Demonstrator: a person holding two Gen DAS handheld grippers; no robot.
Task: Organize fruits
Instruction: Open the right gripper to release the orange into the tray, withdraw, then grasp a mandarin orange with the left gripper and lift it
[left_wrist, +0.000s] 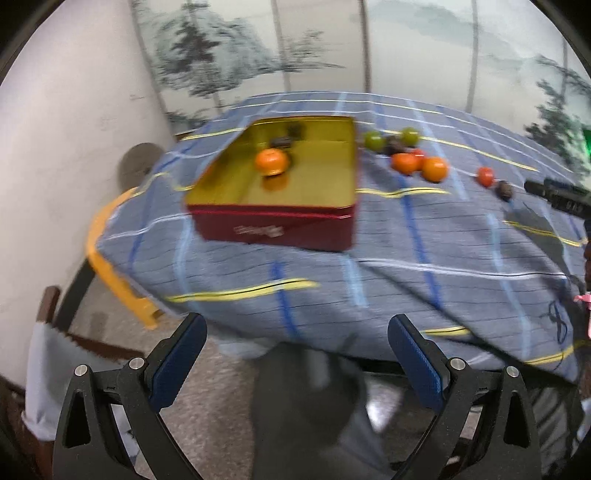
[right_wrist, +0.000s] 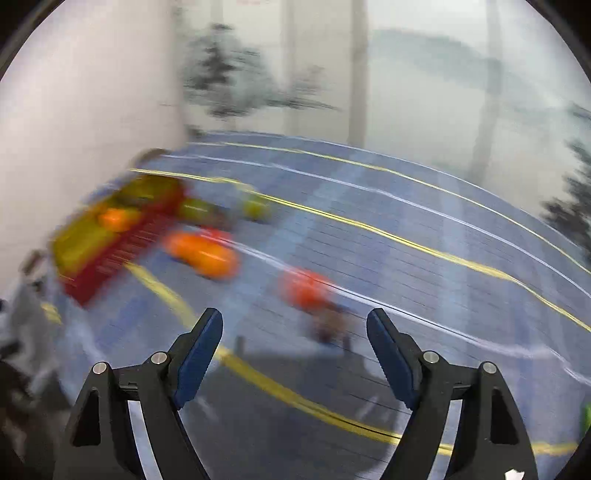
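Note:
A red tin with a gold inside (left_wrist: 273, 225) stands on the blue checked tablecloth (left_wrist: 406, 258). In it lie an orange (left_wrist: 271, 161) and two dark fruits. Right of the tin lie two green fruits (left_wrist: 373, 140), oranges (left_wrist: 434, 169), a red fruit (left_wrist: 485, 176) and a dark one (left_wrist: 505, 190). My left gripper (left_wrist: 297, 332) is open and empty, off the table's near edge. My right gripper (right_wrist: 295, 328) is open and empty above the cloth, just short of a blurred red fruit (right_wrist: 304, 290) and a dark fruit (right_wrist: 328, 325). The tin (right_wrist: 110, 236) shows blurred at far left.
A white wall and a screen with painted trees stand behind the table. A yellow stool (left_wrist: 110, 266) and a wooden chair (left_wrist: 48, 332) are at the left by the floor. The other gripper's tip (left_wrist: 554, 194) shows at the right edge.

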